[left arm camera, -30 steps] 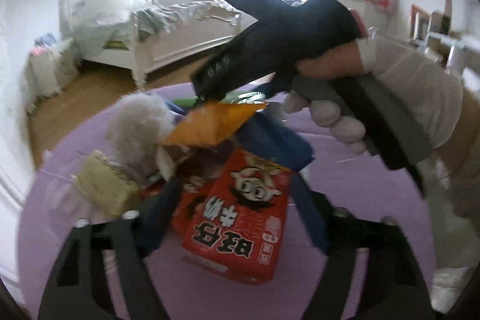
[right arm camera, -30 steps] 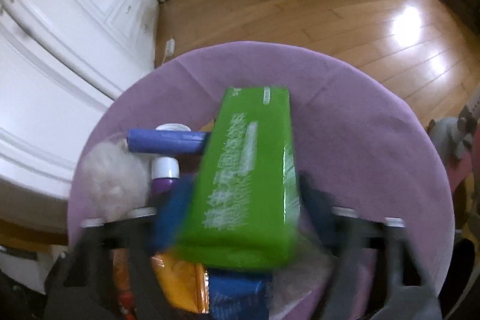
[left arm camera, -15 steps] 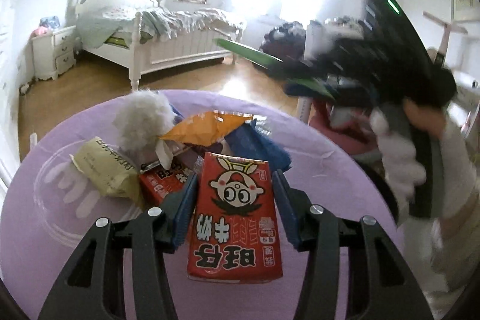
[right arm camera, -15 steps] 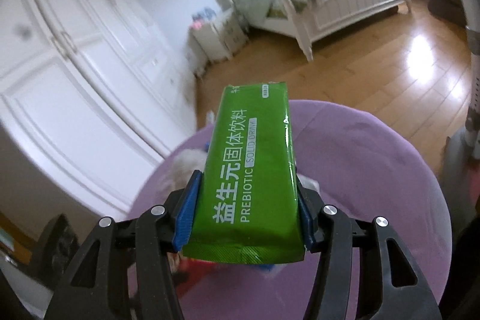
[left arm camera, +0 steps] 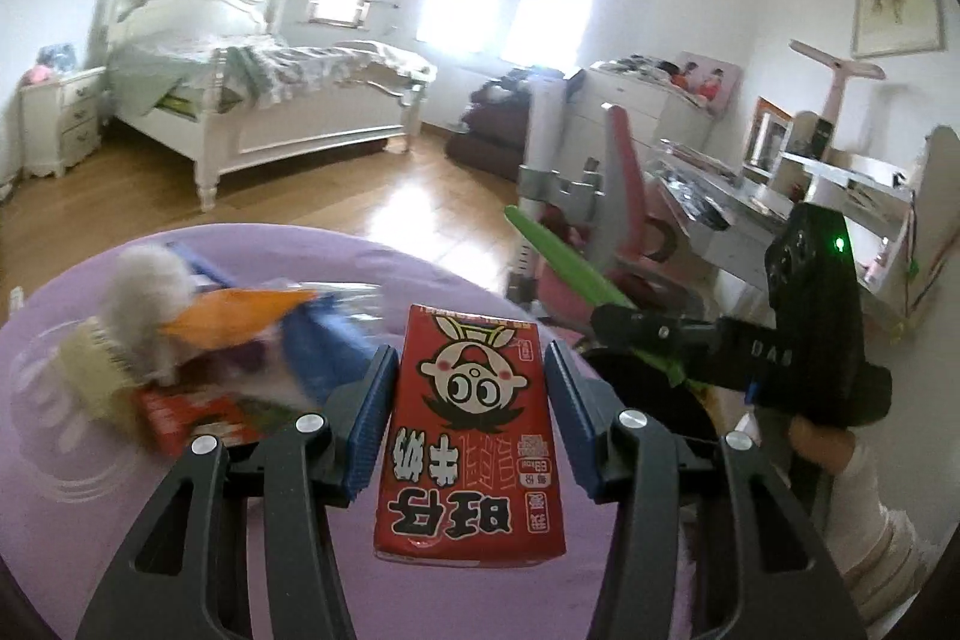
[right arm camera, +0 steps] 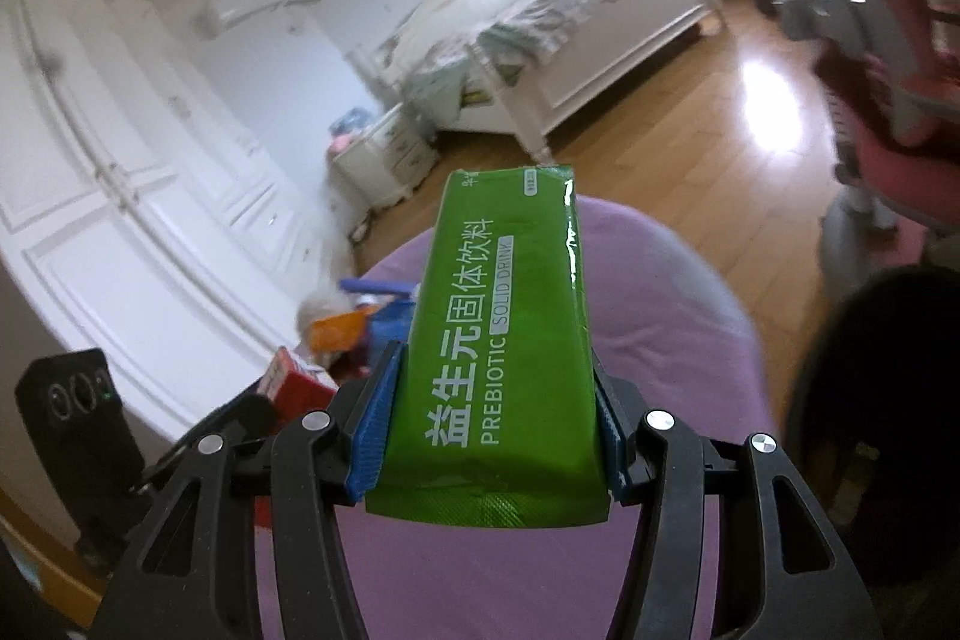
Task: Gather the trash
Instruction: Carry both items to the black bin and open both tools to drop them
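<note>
My left gripper (left arm camera: pixel 468 358) is shut on a red milk carton (left arm camera: pixel 474 430) with a cartoon face, held above the purple table (left arm camera: pixel 120 520). Behind it lies a trash pile: a white fluffy ball (left arm camera: pixel 144 280), an orange wrapper (left arm camera: pixel 240 316), a blue wrapper (left arm camera: pixel 324 340), a cream packet (left arm camera: pixel 90 370) and a second red carton (left arm camera: pixel 192 412). My right gripper (right arm camera: pixel 495 364) is shut on a green prebiotic drink packet (right arm camera: pixel 504 316). In the left wrist view the right gripper (left arm camera: pixel 636 334) hangs off the table's right side, with the green packet (left arm camera: pixel 558 256) seen edge-on.
A dark round container (left arm camera: pixel 648 388) sits just below the right gripper by the table's right edge. A pink chair (left arm camera: pixel 630 196) and a cluttered desk (left arm camera: pixel 750 208) stand beyond it. A white bed (left arm camera: pixel 270 112) and wooden floor lie further back.
The left gripper's pads closed on the red carton and lifted it off the pile. The right gripper swung from above the pile to the table's right side, carrying the green packet.
</note>
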A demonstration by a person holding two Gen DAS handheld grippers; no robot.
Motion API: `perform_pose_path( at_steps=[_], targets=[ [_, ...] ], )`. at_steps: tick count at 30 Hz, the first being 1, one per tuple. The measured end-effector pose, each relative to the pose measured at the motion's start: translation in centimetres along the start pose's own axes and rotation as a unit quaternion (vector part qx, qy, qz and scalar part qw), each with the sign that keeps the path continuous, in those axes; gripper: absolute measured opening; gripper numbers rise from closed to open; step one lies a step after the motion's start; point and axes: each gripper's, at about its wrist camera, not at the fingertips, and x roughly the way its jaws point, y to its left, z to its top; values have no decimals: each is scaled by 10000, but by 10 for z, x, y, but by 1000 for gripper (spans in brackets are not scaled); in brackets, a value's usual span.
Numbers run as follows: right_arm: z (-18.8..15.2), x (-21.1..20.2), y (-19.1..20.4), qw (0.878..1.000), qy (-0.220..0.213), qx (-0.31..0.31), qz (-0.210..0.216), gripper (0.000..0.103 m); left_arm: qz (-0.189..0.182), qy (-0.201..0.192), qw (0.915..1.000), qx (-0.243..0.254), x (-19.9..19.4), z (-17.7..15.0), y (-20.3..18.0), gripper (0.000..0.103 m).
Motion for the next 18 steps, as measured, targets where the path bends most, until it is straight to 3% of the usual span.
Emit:
perform_pose_path(
  at_steps=[8, 18],
  targets=[
    [-21, -48, -67, 9965, -410, 479, -551, 55, -611, 263, 9977, 154, 51, 2, -55, 50],
    [-39, -107, -135, 9822, -878, 953, -1359, 55, -1205, 672, 9904, 101, 115, 6, -107, 50]
  ],
)
